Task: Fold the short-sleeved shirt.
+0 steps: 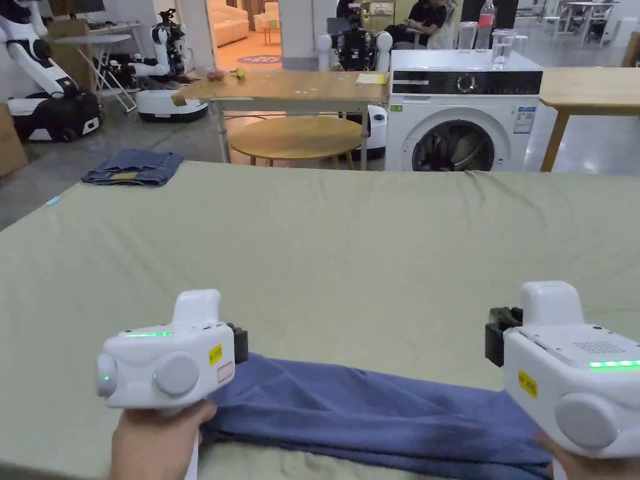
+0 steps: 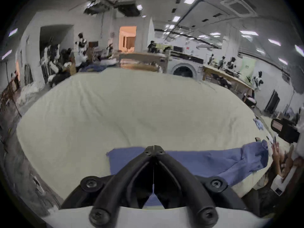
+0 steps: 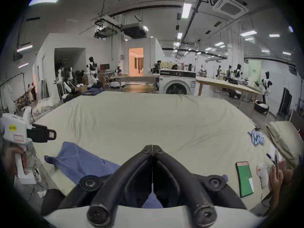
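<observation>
Blue cloth, the short-sleeved shirt (image 1: 375,415), lay in a long rumpled band along the bottom of the head view, on the pale green sheet (image 1: 350,250) covering the work surface. Left gripper (image 2: 153,146) sat at the band's left end, lower left of frame; its own view showed both jaws pressed together tip to tip, shirt beneath and behind them, no cloth seen between the tips. Right gripper (image 3: 152,145) sat at the right end, lower right of frame; jaws likewise closed against each other above the shirt. Whether either pinched fabric: cannot tell. Folded dark blue garment (image 1: 132,167) at the sheet's upper left corner. White washing machine (image 1: 462,119) stood beyond the far edge, upper right. Phone (image 3: 244,179) lay lower right in the right gripper view
</observation>
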{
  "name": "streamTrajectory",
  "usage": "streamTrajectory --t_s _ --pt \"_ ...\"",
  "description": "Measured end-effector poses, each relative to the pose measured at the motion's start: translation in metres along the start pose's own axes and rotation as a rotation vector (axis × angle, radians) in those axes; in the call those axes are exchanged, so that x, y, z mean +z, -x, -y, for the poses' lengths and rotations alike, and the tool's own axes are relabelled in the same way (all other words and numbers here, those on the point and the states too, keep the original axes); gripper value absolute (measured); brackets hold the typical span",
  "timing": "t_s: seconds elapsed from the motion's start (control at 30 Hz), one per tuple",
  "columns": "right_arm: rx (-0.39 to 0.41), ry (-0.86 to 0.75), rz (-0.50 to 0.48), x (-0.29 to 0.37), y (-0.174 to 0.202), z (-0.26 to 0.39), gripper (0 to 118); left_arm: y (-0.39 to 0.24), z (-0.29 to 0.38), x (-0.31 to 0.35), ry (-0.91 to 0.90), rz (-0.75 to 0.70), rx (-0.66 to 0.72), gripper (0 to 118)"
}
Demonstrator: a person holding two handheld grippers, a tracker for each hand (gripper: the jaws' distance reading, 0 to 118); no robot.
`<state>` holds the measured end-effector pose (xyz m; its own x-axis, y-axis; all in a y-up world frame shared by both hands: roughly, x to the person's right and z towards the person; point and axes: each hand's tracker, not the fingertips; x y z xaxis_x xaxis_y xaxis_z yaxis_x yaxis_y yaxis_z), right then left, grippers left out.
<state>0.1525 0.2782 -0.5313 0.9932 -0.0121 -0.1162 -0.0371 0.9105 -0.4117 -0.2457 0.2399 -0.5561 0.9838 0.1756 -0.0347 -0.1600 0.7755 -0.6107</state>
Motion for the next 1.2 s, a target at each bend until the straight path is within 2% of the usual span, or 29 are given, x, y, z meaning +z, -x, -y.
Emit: streamTrajectory --t_s 0.07,0.1,0.13,0.17,0.2,0.27,0.33,0.43,0.47,0.53,0.57,0.6,0.63,0.67,0.7,0.77,0.87,0.93,1.07,1.2 --pt "-0.001 0.013 -0.007 -0.003 0.003 0.002 0 0.028 0.008 -0.001 0.031 0.036 0.059 0" --pt "0.003 0.024 -0.012 -0.005 0.005 0.004 0 0.042 0.012 -0.001 0.052 0.082 0.113 11" --pt "0.009 0.03 -0.014 -0.007 0.007 0.006 0 0.056 0.016 -0.003 0.062 0.108 0.178 47" --pt "0.011 0.033 -0.015 -0.007 0.008 0.008 0 0.067 0.021 -0.006 0.076 0.113 0.223 105" --pt "0.011 0.038 -0.021 -0.01 0.008 0.008 0 0.082 0.027 -0.005 0.115 0.129 0.264 118" --pt "0.01 0.045 -0.023 -0.011 0.009 0.011 0 0.092 0.05 -0.013 0.102 0.175 0.464 116" --pt "0.003 0.056 -0.035 -0.012 0.008 0.012 0 0.106 0.076 -0.034 0.174 0.31 0.661 116" --pt "-0.006 0.065 -0.039 -0.012 0.007 0.015 0 0.098 0.104 -0.065 0.246 0.562 0.856 116" --pt "-0.008 0.067 -0.039 -0.013 0.007 0.015 0 0.093 0.107 -0.067 0.169 0.641 0.884 116" --pt "-0.011 0.07 -0.037 -0.013 0.007 0.016 0 0.089 0.105 -0.074 0.135 0.689 0.975 115" --pt "-0.014 0.072 -0.039 -0.014 0.007 0.016 0 0.084 0.105 -0.082 0.12 0.713 1.033 107" --pt "-0.015 0.074 -0.045 -0.014 0.007 0.016 0 0.08 0.105 -0.089 0.127 0.716 1.067 86" --pt "-0.016 0.079 -0.047 -0.015 0.008 0.017 0 0.073 0.105 -0.094 0.163 0.673 1.096 42" --pt "-0.016 0.083 -0.05 -0.016 0.008 0.017 0 0.065 0.107 -0.1 0.218 0.611 1.108 7" --pt "-0.013 0.086 -0.05 -0.016 0.009 0.018 0 0.054 0.111 -0.105 0.254 0.556 1.074 7" --pt "-0.009 0.088 -0.048 -0.016 0.009 0.02 0 0.049 0.107 -0.097 0.174 0.544 0.955 7" --pt "-0.006 0.092 -0.04 -0.014 0.005 0.021 0 0.067 0.088 -0.076 0.076 0.425 0.939 7" --pt "-0.007 0.096 -0.039 -0.013 0.001 0.021 0 0.089 0.073 -0.061 0.039 0.348 0.867 7" --pt "-0.016 0.091 -0.035 -0.006 -0.004 0.022 0 0.087 0.039 -0.023 -0.008 0.186 0.446 7" --pt "-0.01 0.092 -0.041 -0.002 -0.006 0.022 0 0.01 0.027 0.006 -0.073 0.121 -0.103 7"
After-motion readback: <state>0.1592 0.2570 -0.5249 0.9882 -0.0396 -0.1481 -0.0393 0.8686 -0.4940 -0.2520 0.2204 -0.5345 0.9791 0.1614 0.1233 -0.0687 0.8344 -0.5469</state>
